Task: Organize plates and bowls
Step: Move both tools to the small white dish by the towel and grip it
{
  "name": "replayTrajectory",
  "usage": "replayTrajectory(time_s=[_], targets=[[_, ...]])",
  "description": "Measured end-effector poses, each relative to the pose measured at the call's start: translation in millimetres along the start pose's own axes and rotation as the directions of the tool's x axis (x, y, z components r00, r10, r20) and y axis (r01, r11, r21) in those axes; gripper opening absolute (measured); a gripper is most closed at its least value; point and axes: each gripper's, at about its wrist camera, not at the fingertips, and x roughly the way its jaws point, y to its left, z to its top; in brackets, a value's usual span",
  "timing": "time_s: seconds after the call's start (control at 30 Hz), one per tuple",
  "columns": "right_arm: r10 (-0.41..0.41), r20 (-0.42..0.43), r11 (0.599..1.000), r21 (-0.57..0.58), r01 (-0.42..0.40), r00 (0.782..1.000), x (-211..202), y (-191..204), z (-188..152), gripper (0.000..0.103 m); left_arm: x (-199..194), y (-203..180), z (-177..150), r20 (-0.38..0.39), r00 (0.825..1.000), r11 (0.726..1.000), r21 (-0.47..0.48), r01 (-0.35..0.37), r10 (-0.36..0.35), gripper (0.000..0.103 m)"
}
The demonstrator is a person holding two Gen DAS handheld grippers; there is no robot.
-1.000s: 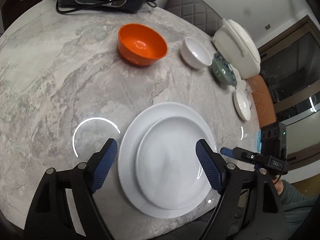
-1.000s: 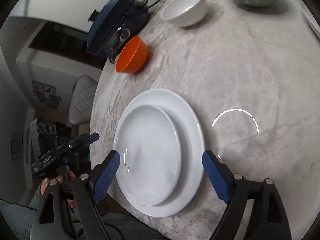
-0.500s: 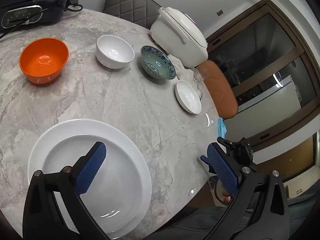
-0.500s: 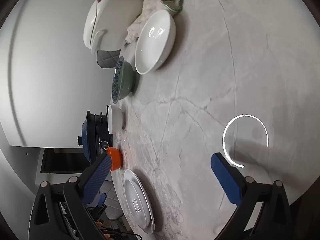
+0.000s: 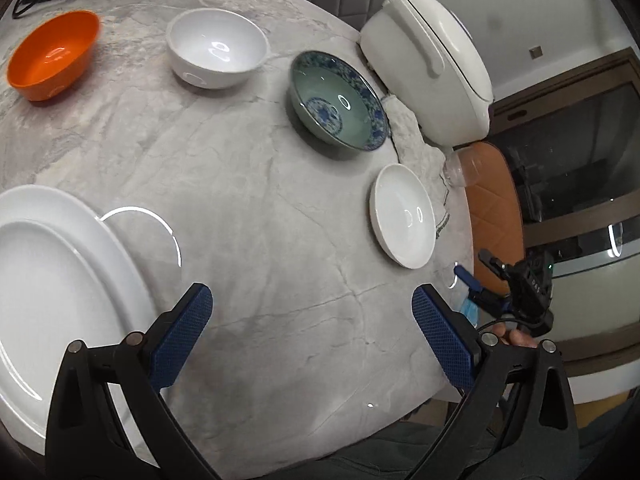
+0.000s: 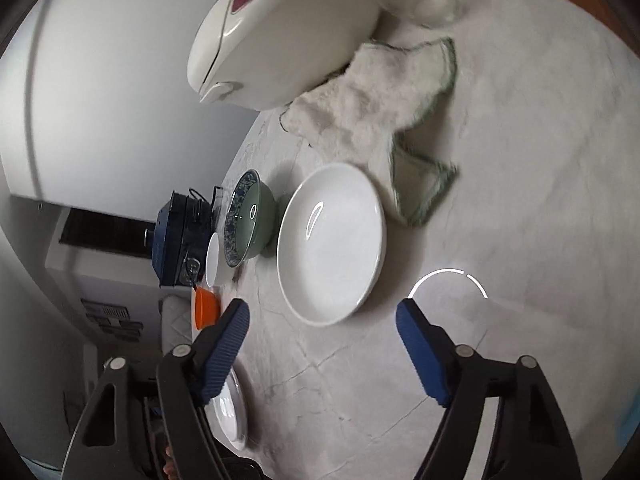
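Observation:
My left gripper (image 5: 310, 294) hangs open over bare marble, with nothing between its fingers. Two stacked white plates (image 5: 52, 280) lie to its left. Farther back stand an orange bowl (image 5: 52, 60), a white bowl (image 5: 218, 48) and a blue-patterned green bowl (image 5: 336, 106), with a small white dish (image 5: 402, 216) at the right. My right gripper (image 6: 322, 308) is low over the table, its jaws closing. The small white dish (image 6: 332, 240) lies just ahead, its near rim showing between the fingertips, and the pads do not touch it.
A white rice cooker (image 6: 280, 32) and a crumpled cloth (image 6: 372, 120) sit right behind the dish, with a clear glass (image 6: 432, 0) beside them. A dark appliance (image 6: 176, 236) stands at the far end. The table edge and an orange chair (image 5: 492, 200) are close on the right.
Both grippers have swung away from the stacked plates toward the small white dish. The plates now lie off to the left. The right jaws have narrowed; the left ones have widened.

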Motion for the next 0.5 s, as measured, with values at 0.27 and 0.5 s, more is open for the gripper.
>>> replayTrajectory(time_s=[0.27,0.5], targets=[[-0.026,-0.183,0.958,-0.285,-0.028,0.983,25.1,14.7,87.1,0.055,92.0,-84.7,8.7,-0.066,0.996,0.982,0.185,-0.050,0.063,0.101],[-0.040,-0.335,0.907,-0.407,-0.106,0.941,58.4,18.4,113.5,0.052,138.2,-95.7,32.3,-0.058,0.993,0.979,0.183,-0.092,0.105,0.089]])
